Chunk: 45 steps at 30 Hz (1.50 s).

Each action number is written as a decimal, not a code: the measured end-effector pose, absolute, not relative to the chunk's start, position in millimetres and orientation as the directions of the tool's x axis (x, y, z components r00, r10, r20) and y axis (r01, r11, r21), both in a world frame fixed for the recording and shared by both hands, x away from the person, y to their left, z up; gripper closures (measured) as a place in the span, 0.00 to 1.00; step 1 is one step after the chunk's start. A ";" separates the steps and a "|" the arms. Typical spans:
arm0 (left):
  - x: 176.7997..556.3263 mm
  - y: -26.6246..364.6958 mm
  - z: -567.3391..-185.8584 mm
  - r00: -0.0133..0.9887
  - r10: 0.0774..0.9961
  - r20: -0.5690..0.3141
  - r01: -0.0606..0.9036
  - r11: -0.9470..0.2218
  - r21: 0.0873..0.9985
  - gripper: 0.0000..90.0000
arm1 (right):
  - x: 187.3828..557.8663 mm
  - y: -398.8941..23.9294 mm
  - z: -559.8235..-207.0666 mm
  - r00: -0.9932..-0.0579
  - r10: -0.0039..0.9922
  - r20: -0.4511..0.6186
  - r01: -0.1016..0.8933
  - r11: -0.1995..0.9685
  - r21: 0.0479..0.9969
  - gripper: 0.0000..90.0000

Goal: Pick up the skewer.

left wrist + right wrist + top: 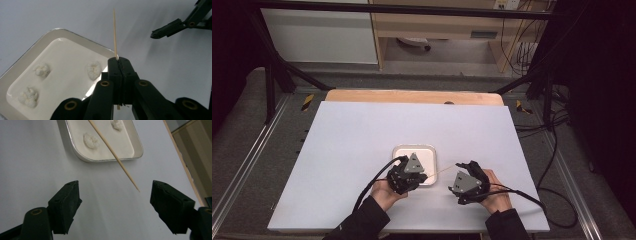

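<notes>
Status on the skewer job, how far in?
Done: left hand-held gripper is shut on the thin wooden skewer. In hand: skewer tip points toward the open right hand-held gripper, not touching it. Left: three white fluffy lumps lie unpierced in the white rectangular tray.

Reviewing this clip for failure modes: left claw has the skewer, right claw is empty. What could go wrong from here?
1. The left claw pinches the thin skewer near its lower end, so a nudge could pivot it or make it slip.
2. The sharp tip points toward the open right claw; closing off-centre could knock it aside.
3. The three white lumps lie loose in the tray; piercing one may push it along instead.
</notes>
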<state>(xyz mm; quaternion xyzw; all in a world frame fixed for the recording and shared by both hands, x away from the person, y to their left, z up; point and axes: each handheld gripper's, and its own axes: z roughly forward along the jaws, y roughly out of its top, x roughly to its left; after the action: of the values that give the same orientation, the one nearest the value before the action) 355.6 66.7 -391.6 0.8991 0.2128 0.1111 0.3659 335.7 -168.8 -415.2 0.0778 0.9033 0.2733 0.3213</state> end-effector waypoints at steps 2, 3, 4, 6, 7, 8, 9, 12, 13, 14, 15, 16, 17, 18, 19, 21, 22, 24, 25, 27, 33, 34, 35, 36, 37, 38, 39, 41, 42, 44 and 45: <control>354.8 63.2 -391.0 0.891 0.451 0.045 0.292 -0.648 0.703 0.98 | 335.6 -167.9 -415.5 -0.780 0.305 -0.546 -0.044 0.844 0.535 0.28; 354.3 61.4 -390.5 0.894 0.447 0.047 0.288 -0.650 0.703 0.98 | 335.5 -167.1 -415.9 -0.778 0.295 -0.554 -0.055 0.848 0.528 0.30; 354.2 59.8 -390.0 0.896 0.440 0.051 0.282 -0.655 0.701 0.98 | 335.2 -166.3 -416.3 -0.777 0.286 -0.561 -0.062 0.852 0.520 0.31; 354.0 56.7 -389.1 0.900 0.432 0.053 0.277 -0.663 0.696 0.98 | 334.7 -164.1 -417.2 -0.769 0.253 -0.587 -0.088 0.867 0.490 0.35; 354.0 55.2 -389.1 0.901 0.430 0.052 0.276 -0.663 0.695 0.98 | 334.4 -163.5 -417.1 -0.765 0.240 -0.597 -0.101 0.872 0.479 0.37; 354.0 53.8 -389.1 0.904 0.425 0.051 0.274 -0.666 0.694 0.98 | 334.4 -163.5 -417.1 -0.765 0.240 -0.597 -0.101 0.872 0.479 0.37; 354.0 52.4 -389.2 0.905 0.423 0.051 0.273 -0.668 0.692 0.98 | 333.7 -162.2 -417.0 -0.758 0.222 -0.613 -0.123 0.875 0.469 0.40; 353.5 48.2 -390.4 0.910 0.413 0.049 0.269 -0.676 0.686 0.98 | 334.0 -161.3 -417.0 -0.751 0.191 -0.632 -0.150 0.883 0.445 0.45; 353.5 47.1 -390.4 0.912 0.407 0.053 0.266 -0.683 0.680 0.98 | 333.8 -160.9 -417.6 -0.749 0.187 -0.636 -0.153 0.885 0.440 0.47; 353.5 46.1 -390.8 0.914 0.401 0.053 0.262 -0.685 0.680 0.98 | 333.8 -160.9 -417.6 -0.749 0.187 -0.636 -0.153 0.885 0.440 0.47; 353.4 45.4 -390.8 0.916 0.399 0.052 0.260 -0.687 0.679 0.98 | 333.9 -160.5 -418.8 -0.742 0.163 -0.650 -0.172 0.891 0.420 0.50; 353.3 44.5 -390.9 0.917 0.397 0.049 0.260 -0.686 0.679 0.98 | 333.7 -160.3 -419.2 -0.743 0.153 -0.652 -0.176 0.895 0.410 0.52; 353.2 43.7 -390.9 0.918 0.394 0.048 0.259 -0.688 0.678 0.98 | 333.4 -160.0 -420.1 -0.740 0.147 -0.657 -0.181 0.896 0.405 0.54; 353.0 42.4 -390.6 0.921 0.388 0.047 0.257 -0.690 0.677 0.98 | 333.4 -159.7 -420.6 -0.737 0.138 -0.661 -0.190 0.898 0.398 0.56; 353.0 42.4 -390.6 0.921 0.388 0.047 0.257 -0.690 0.677 0.98 | 333.4 -159.7 -420.6 -0.737 0.138 -0.661 -0.190 0.898 0.398 0.56; 352.6 41.1 -390.0 0.922 0.383 0.052 0.250 -0.694 0.675 0.98 | 333.2 -159.2 -421.5 -0.735 0.119 -0.667 -0.202 0.901 0.383 0.61; 352.6 40.7 -389.6 0.924 0.379 0.053 0.247 -0.697 0.674 0.98 | 333.2 -158.3 -422.3 -0.729 0.099 -0.677 -0.216 0.906 0.364 0.64; 352.5 40.2 -389.2 0.925 0.376 0.052 0.245 -0.697 0.673 0.98 | 333.1 -157.8 -423.0 -0.729 0.084 -0.679 -0.227 0.906 0.356 0.68; 352.4 40.1 -389.0 0.926 0.374 0.053 0.244 -0.699 0.672 0.98 | 333.2 -157.5 -423.2 -0.728 0.076 -0.681 -0.233 0.907 0.351 0.70; 352.3 40.0 -389.1 0.927 0.372 0.051 0.244 -0.700 0.672 0.98 | 332.9 -157.1 -423.8 -0.725 0.068 -0.686 -0.238 0.909 0.342 0.73; 352.6 40.8 -388.9 0.929 0.366 0.047 0.242 -0.700 0.672 0.98 | 333.1 -156.7 -425.3 -0.708 0.019 -0.706 -0.273 0.914 0.298 0.82; 352.7 40.9 -388.9 0.930 0.365 0.045 0.242 -0.700 0.672 0.98 | 333.5 -156.6 -426.2 -0.703 0.008 -0.711 -0.280 0.917 0.286 0.84; 352.7 41.0 -389.0 0.930 0.364 0.045 0.241 -0.701 0.671 0.98 | 333.8 -156.5 -426.4 -0.700 0.000 -0.715 -0.286 0.917 0.279 0.86; 352.8 41.0 -389.1 0.931 0.362 0.045 0.241 -0.702 0.670 0.98 | 334.3 -156.5 -426.5 -0.696 -0.008 -0.718 -0.294 0.916 0.274 0.87; 353.0 41.2 -389.2 0.932 0.360 0.045 0.240 -0.703 0.669 0.98 | 334.2 -156.5 -426.6 -0.694 -0.013 -0.720 -0.298 0.916 0.270 0.88; 353.1 41.3 -389.4 0.932 0.360 0.047 0.239 -0.704 0.669 0.98 | 334.1 -156.5 -426.7 -0.694 -0.016 -0.720 -0.299 0.915 0.269 0.90; 353.5 41.4 -389.4 0.932 0.359 0.045 0.239 -0.705 0.668 0.98 | 334.2 -156.4 -426.7 -0.692 -0.021 -0.722 -0.304 0.915 0.265 0.91; 353.8 41.4 -389.5 0.933 0.358 0.045 0.239 -0.706 0.667 0.98 | 333.9 -156.3 -426.8 -0.691 -0.027 -0.722 -0.309 0.914 0.262 0.94; 353.8 41.2 -389.6 0.934 0.354 0.047 0.235 -0.708 0.667 0.98 | 333.9 -156.3 -426.8 -0.691 -0.027 -0.722 -0.309 0.914 0.262 0.94; 354.1 41.1 -389.6 0.935 0.352 0.049 0.232 -0.710 0.665 0.98 | 334.0 -156.4 -426.8 -0.689 -0.037 -0.724 -0.317 0.914 0.255 0.95; 354.4 41.3 -389.4 0.935 0.352 0.049 0.232 -0.710 0.665 0.98 | 333.8 -156.5 -427.3 -0.685 -0.043 -0.727 -0.321 0.914 0.249 0.96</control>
<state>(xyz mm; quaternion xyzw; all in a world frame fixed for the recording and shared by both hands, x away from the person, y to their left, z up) 354.4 41.3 -389.4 0.9206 0.1587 0.0863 0.3463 333.8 -156.5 -427.3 -0.1011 0.8999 0.1814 0.3835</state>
